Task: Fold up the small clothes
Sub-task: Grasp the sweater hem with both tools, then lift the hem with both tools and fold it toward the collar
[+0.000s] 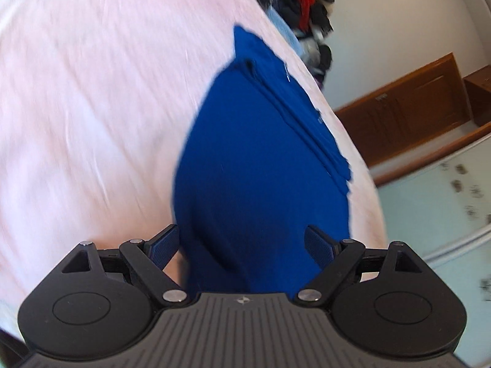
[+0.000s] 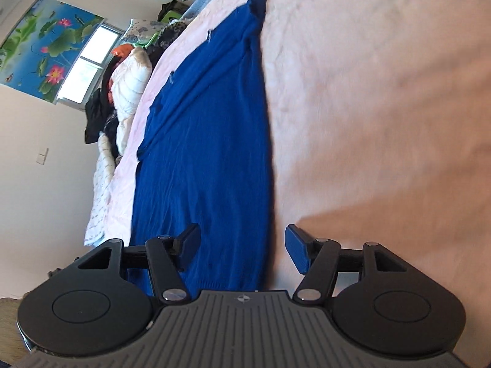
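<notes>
A blue knit garment (image 1: 260,159) lies stretched out flat on the pale pink bedsheet (image 1: 92,92), folded lengthwise into a long strip. My left gripper (image 1: 242,245) is open, its fingers standing on either side of the garment's near end. The same garment (image 2: 208,141) runs away from my right gripper (image 2: 242,248), which is open over the other end, one finger (image 2: 190,245) above the cloth and the other (image 2: 296,251) above the pink sheet (image 2: 383,107). Neither gripper holds anything.
A heap of dark and red clothes (image 1: 294,3) sits at the far end of the bed. A brown wooden cabinet (image 1: 405,113) stands past the bed edge. In the right wrist view, piled bedding and clothes (image 2: 129,86) lie under a window (image 2: 89,64).
</notes>
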The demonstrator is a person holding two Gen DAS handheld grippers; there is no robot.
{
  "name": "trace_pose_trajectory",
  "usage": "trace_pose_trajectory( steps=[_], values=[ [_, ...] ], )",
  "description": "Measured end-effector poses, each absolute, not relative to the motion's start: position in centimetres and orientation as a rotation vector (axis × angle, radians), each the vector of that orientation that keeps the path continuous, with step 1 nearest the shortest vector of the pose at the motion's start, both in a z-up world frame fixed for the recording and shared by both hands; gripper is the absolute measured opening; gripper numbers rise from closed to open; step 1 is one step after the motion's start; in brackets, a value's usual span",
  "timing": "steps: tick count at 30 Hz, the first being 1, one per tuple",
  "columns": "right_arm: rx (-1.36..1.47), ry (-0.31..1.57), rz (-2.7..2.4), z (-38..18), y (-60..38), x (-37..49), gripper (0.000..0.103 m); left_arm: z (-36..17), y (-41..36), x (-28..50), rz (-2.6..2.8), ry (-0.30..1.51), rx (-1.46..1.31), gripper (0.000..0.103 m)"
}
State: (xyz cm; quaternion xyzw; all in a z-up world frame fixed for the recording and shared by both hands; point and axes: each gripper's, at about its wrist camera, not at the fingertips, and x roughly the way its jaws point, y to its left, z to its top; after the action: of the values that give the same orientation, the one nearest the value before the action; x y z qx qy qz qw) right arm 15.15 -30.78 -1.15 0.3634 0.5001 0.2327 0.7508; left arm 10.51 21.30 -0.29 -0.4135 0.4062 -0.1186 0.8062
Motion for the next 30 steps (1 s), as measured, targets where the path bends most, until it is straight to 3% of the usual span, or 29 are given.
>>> trace_pose_trajectory(
  steps=[7, 8, 10, 11, 12, 19, 21, 26, 29, 30],
  values=[
    [0.843, 1.122, 0.586, -1.5, -29.4, 12.4, 0.066, -1.3, 21.2, 8.2, -0.348, 0.908, -0.996, 0.088],
    [0.871, 1.131, 0.596, -2.0, -29.5, 12.1, 0.066, -1.4, 21.2, 8.0, -0.340, 0.908, -0.999, 0.084],
    [0.906, 1.133, 0.605, -2.4, -29.5, 11.8, 0.064, -1.6, 21.2, 8.2, -0.328, 0.932, -0.983, 0.060],
    [0.920, 1.132, 0.608, -2.5, -29.5, 11.8, 0.065, -1.7, 21.1, 8.2, -0.320, 0.953, -0.976, 0.041],
    [0.930, 1.136, 0.615, -2.5, -29.4, 11.9, 0.065, -1.9, 21.1, 8.4, -0.315, 0.971, -0.972, 0.037],
    [1.023, 1.149, 0.674, -3.2, -29.3, 11.9, 0.063, -2.2, 20.8, 8.5, -0.325, 0.991, -0.944, 0.036],
    [1.039, 1.163, 0.675, -3.4, -29.4, 12.0, 0.058, -2.2, 20.7, 8.7, -0.326, 0.998, -0.930, 0.030],
    [1.007, 1.212, 0.643, -4.1, -29.4, 11.9, 0.022, -2.2, 20.6, 8.9, -0.325, 1.008, -0.912, 0.027],
    [0.982, 1.192, 0.620, -4.1, -29.4, 11.4, 0.011, -1.9, 20.3, 9.0, -0.321, 1.014, -0.878, 0.007],
    [0.978, 1.177, 0.624, -4.0, -29.3, 11.3, 0.011, -1.7, 20.2, 9.0, -0.316, 1.012, -0.864, 0.006]
  ],
)
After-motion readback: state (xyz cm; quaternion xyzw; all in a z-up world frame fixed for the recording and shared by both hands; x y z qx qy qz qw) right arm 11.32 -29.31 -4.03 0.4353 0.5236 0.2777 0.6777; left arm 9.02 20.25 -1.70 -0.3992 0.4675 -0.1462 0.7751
